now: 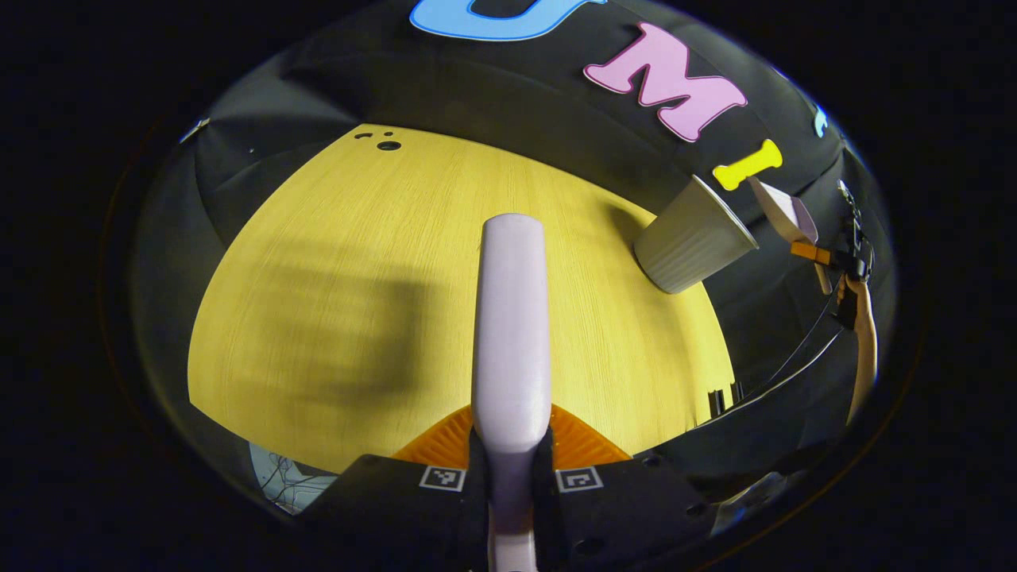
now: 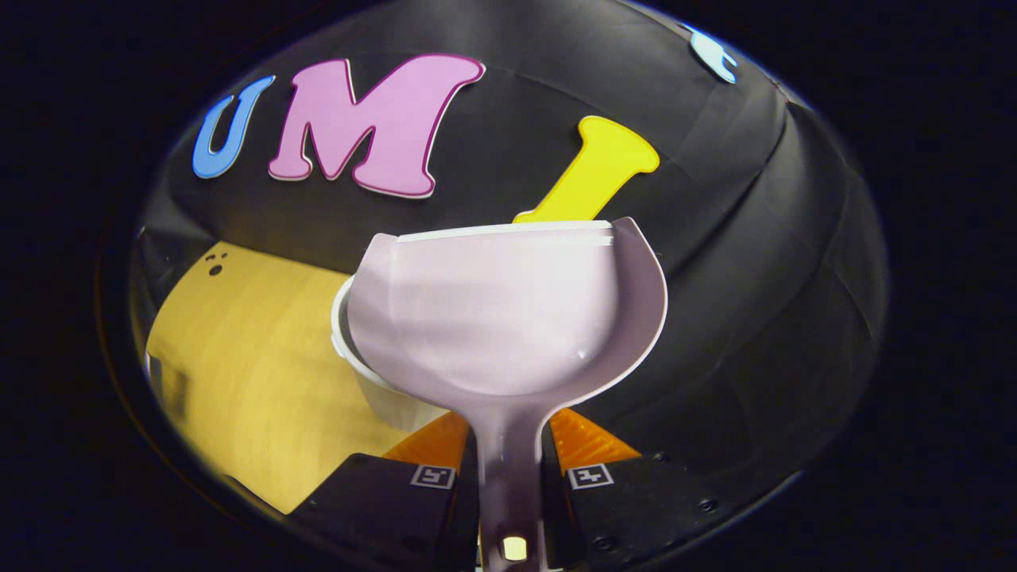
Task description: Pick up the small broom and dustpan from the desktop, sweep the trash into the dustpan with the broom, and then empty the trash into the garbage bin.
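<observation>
Left gripper: The jaws are clenched on the handle of the small broom. The handle is seen sticking forward over the desktop. The bristles cannot be seen.
Right gripper: The jaws are clenched on the handle of the dustpan. The pan is held up, with its open front edge pointing away.
Dustpan from afar: In the left gripper view, the dustpan is seen held up past the right edge of the desktop, beyond the bin, by the right gripper.
Garbage bin: A small pale bin is stood at the far right edge of the desktop. In the right gripper view its rim is seen just behind and below the dustpan.
Trash: None is seen on the desktop, and the inside of the dustpan looks bare. What is in the bin cannot be told.
Step in hand: It looks like the emptying step, and most of the task seems done.
How to do it well: The front edge of the dustpan should be kept right over the mouth of the bin. The pan should be tipped slowly so nothing is dropped on the desktop. The bin should not be bumped, as it looks light. The broom should be kept away from the bin.
</observation>
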Demonstrator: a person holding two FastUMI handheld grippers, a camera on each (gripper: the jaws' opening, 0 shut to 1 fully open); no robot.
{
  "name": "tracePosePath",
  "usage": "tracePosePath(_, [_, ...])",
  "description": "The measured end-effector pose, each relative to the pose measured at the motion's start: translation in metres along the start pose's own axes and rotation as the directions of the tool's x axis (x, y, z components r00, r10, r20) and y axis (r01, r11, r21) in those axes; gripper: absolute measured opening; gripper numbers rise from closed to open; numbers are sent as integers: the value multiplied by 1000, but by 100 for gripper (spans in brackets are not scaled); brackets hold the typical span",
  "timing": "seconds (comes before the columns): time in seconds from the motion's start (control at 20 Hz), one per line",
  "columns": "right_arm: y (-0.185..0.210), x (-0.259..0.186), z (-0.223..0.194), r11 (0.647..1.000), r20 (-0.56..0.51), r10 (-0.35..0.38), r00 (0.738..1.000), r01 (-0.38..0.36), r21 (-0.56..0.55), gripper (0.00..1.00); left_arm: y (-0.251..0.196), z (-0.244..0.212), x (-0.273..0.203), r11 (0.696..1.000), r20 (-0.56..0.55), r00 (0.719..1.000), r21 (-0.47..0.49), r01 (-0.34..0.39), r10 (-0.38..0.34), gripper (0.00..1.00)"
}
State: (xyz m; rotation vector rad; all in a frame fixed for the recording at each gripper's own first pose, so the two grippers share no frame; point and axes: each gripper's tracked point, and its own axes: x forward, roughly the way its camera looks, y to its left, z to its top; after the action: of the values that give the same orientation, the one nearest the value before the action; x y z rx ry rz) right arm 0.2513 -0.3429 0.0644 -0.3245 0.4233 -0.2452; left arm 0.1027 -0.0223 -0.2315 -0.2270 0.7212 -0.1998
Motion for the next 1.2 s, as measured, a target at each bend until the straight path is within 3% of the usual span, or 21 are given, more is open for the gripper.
tracePosePath(0.15, [10,-9,4,997,22,36,999,-37,72,36,-8,-3,-2,1000,16,1000,22,6,-6,27])
tracePosePath(0.3, [33,-11,20,980,66,134,989,-142,139,36,-13,-7,4,1000,20,1000,25,10,-10,25])
tracePosePath(0.4, [70,-27,27,967,94,193,977,-205,150,39,-13,-4,8,999,33,999,42,5,-7,25])
tracePosePath(0.5, [103,-47,34,954,116,248,962,-263,143,36,-12,1,10,999,46,999,52,-3,0,27])
tracePosePath(0.65, [161,-69,24,915,117,358,926,-373,155,36,-6,12,12,998,74,997,53,-22,19,27])
tracePosePath(0.95, [258,-81,-46,852,23,508,861,-506,134,34,12,20,22,995,79,993,56,-88,84,27])
tracePosePath(1.05, [282,-76,-83,837,-40,538,842,-529,142,39,20,19,31,990,62,991,66,-123,119,27])
tracePosePath(1.1, [294,-71,-104,833,-75,547,833,-534,147,34,23,18,36,988,53,990,76,-137,133,27])
tracePosePath(1.15, [304,-65,-124,832,-120,551,826,-533,154,39,25,18,42,984,40,988,91,-151,148,27])
tracePosePath(1.2, [314,-54,-146,833,-166,551,818,-529,161,36,28,15,48,979,24,985,110,-172,170,26])
